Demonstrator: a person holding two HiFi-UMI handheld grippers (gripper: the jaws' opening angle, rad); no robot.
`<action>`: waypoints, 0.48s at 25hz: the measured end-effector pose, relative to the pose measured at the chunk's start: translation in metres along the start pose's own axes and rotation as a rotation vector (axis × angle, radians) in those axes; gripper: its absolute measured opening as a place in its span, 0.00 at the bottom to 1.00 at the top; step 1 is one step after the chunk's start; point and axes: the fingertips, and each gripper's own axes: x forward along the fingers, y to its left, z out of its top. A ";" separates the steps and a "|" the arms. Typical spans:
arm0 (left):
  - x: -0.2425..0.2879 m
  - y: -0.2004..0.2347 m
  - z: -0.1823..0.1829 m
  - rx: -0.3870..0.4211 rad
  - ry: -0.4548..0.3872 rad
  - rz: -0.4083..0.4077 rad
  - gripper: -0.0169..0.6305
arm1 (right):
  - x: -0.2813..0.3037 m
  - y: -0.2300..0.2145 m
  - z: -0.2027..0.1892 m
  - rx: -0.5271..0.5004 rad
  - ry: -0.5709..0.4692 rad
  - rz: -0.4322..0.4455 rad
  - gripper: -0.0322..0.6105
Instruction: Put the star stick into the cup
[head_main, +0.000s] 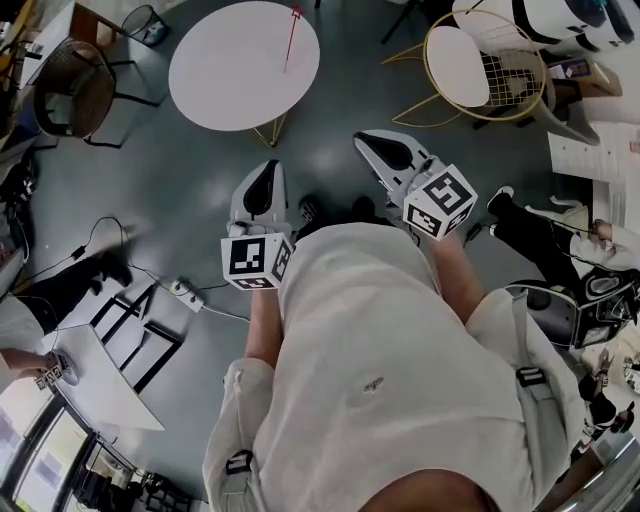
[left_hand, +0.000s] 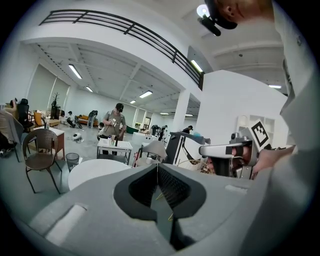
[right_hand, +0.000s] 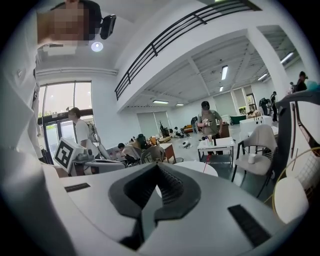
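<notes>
Approach step, I judge: left claw (head_main: 268, 168), right claw (head_main: 368, 142) clenched, empty. Thin red star stick (head_main: 291, 38) on round white surface (head_main: 215, 75), upper centre. Next: reach, open, grasp.

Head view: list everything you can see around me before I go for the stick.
table: one, white, round, top centre
stick: one, red, on the table's right part
gold chair: one, gold wire frame, white seat, top right
brown chair: one, top left
bin: one, dark mesh, top left corner
power strip: one, white, floor at left
left gripper: one, white and black, jaws together, empty
right gripper: one, white and black, jaws together, empty
</notes>
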 end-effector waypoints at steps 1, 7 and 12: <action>0.000 -0.005 0.001 0.001 -0.002 -0.005 0.05 | -0.004 -0.001 0.002 0.004 -0.006 -0.001 0.06; -0.006 -0.027 -0.010 0.005 0.017 -0.025 0.05 | -0.023 0.005 -0.008 0.038 -0.006 0.008 0.06; -0.014 -0.024 -0.021 0.003 0.038 -0.021 0.05 | -0.023 0.014 -0.023 0.062 0.009 0.011 0.06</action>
